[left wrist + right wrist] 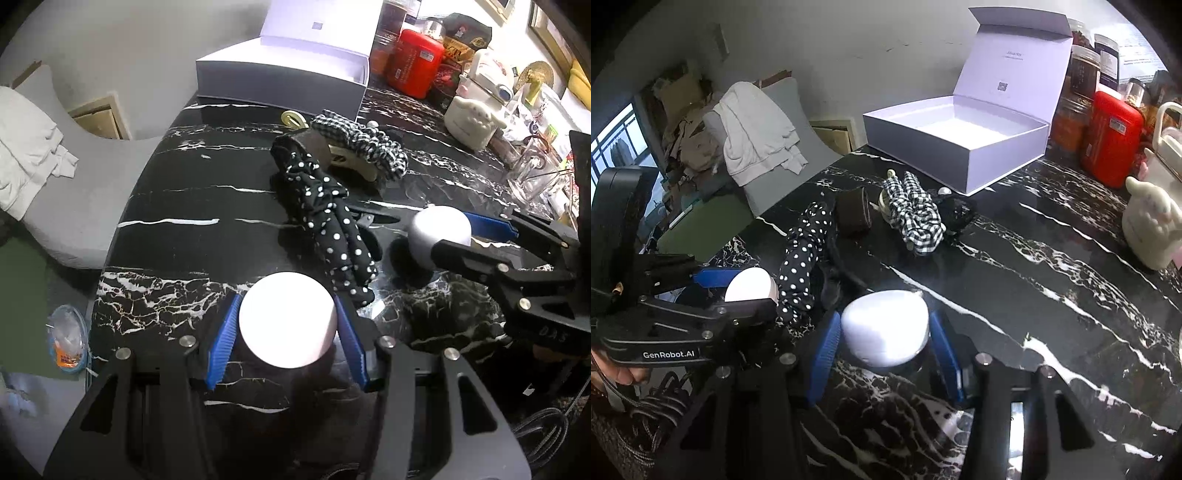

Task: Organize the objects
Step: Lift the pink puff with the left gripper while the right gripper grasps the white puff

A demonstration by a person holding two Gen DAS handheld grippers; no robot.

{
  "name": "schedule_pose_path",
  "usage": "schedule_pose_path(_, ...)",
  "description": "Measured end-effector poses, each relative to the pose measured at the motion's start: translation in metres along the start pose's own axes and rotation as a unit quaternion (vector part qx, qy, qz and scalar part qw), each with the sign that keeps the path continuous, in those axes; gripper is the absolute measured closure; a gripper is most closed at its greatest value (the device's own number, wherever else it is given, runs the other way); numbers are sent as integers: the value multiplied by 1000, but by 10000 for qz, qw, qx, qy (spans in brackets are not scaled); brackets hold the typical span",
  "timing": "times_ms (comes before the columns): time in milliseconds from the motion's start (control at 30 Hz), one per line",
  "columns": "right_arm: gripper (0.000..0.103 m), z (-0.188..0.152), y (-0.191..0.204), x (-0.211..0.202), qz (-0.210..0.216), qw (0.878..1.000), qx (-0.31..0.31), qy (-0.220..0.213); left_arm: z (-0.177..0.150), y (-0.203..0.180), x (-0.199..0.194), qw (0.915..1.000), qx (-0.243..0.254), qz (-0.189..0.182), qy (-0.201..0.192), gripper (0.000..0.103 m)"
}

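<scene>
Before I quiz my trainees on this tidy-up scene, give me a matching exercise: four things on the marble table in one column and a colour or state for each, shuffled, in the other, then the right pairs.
Things:
1. gift box
2. polka-dot scrunchie
3. canister
4. white round container

Colour or state:
A. red
B. clamped between the blue pads of the left hand-held gripper
C. lid up, nothing inside
D. black with white dots

Pairs: 1-C, 2-D, 3-A, 4-B
</scene>
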State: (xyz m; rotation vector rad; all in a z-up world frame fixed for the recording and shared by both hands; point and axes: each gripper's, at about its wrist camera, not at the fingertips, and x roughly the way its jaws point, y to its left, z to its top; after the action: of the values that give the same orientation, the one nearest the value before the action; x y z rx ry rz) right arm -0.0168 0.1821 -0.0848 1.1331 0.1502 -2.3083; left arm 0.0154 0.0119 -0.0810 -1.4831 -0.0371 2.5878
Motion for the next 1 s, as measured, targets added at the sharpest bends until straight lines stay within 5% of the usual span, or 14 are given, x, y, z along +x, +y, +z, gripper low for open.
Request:
schedule_pose_path(433, 49, -3, -4, 9, -73, 9997, 41, 215, 0, -10, 8, 9990, 379, 246, -74, 53)
schedule_pose_path(733, 50, 4, -8, 18, -50, 9994, 76, 322, 10, -4, 3, 9994, 286, -127, 161, 54)
schedule_pose_path(1000, 50, 23, 1, -8, -99, 9997, -200, -50, 34, -10, -24, 9980, 536, -229, -246, 54)
